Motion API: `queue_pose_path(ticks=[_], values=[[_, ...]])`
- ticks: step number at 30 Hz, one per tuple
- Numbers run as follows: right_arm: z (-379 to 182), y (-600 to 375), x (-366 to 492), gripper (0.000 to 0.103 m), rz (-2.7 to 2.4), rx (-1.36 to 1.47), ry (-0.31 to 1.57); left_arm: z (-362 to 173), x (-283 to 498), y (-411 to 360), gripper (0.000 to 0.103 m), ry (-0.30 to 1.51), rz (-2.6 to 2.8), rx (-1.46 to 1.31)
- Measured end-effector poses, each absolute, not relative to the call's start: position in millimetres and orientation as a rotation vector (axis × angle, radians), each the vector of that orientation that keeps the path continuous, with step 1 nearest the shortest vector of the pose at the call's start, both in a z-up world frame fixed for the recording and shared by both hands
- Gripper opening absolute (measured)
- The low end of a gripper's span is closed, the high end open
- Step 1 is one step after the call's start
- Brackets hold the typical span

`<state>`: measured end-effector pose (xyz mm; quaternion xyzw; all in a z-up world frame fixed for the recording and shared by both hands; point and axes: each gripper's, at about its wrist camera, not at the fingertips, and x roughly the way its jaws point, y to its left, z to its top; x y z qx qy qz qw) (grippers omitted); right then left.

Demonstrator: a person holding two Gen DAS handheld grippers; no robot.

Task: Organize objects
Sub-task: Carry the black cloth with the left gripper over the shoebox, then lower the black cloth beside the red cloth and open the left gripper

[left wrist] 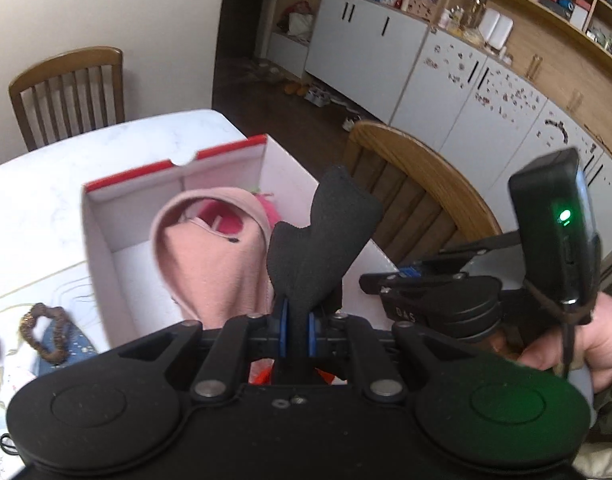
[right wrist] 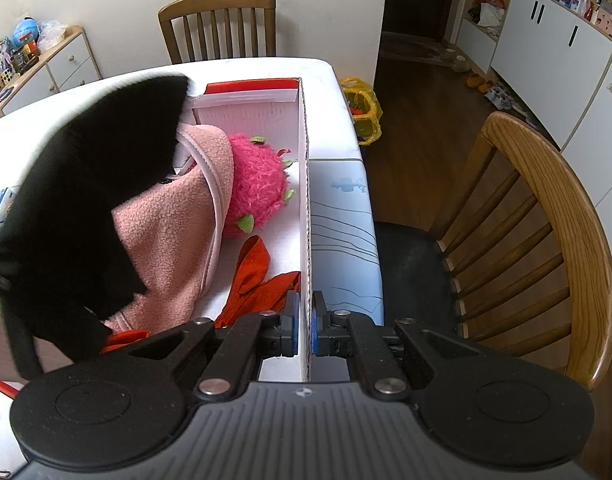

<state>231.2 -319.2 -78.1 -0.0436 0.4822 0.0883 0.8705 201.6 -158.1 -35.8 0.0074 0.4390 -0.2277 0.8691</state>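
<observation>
- white table – marble-look top, carries everything; wooden chair at its far side, second wooden chair off its right edge
- white cardboard box with red rim – open, sits on the table, near the table's right edge
- pink fleece garment – inside the box, draped over most of the box's left and middle part (hood opening shows in the left wrist view)
- black fabric piece – above the box, over the pink fleece, sticks up out of the left gripper; in the right wrist view it is a dark blur covering the box's left side
- pink fuzzy plush with green bits – inside the box, against its right wall, partly tucked under the fleece
- red cloth – on the box floor, near end, beside the right wall
- left gripper – jaws nearly closed, blue pads pinch the black fabric
- right gripper – jaws closed on the box's right wall, a pad on each side of the cardboard (near end of the box)
- brown beaded ring – on the table, left of the box, outside it, lying on a blue patterned item
</observation>
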Motion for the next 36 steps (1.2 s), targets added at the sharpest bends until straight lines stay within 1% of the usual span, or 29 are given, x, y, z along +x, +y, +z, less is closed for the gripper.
queue_pose_path(ticks=[11, 17, 25, 28, 30, 34, 36], values=[[-78.6, -318.5, 233.1, 0.005, 0.189, -0.084, 1.012, -68.4, 221.6, -177.7, 0.007, 1.014, -0.495, 0.059], [-78.8, -319.1, 234.0, 0.005, 0.189, -0.082, 1.014, -89.4, 231.6, -176.3, 0.007, 1.076, -0.459, 0.086], [-78.8, -319.4, 233.9, 0.005, 0.189, -0.081, 1.014, -102.1, 236.9, -174.7, 0.008, 1.122, -0.45, 0.099], [-78.9, -319.4, 233.9, 0.005, 0.189, -0.08, 1.014, -101.0, 236.6, -173.5, 0.011, 1.116, -0.45, 0.09], [-78.8, -319.4, 233.9, 0.005, 0.189, -0.081, 1.014, -98.8, 235.6, -172.8, 0.017, 1.108, -0.457, 0.083], [-79.7, -319.6, 233.4, 0.005, 0.187, -0.079, 1.015, -95.2, 233.6, -171.1, 0.024, 1.093, -0.464, 0.07], [-79.8, -320.2, 233.4, 0.005, 0.186, -0.079, 1.015, -92.8, 232.9, -169.6, 0.031, 1.085, -0.462, 0.066]])
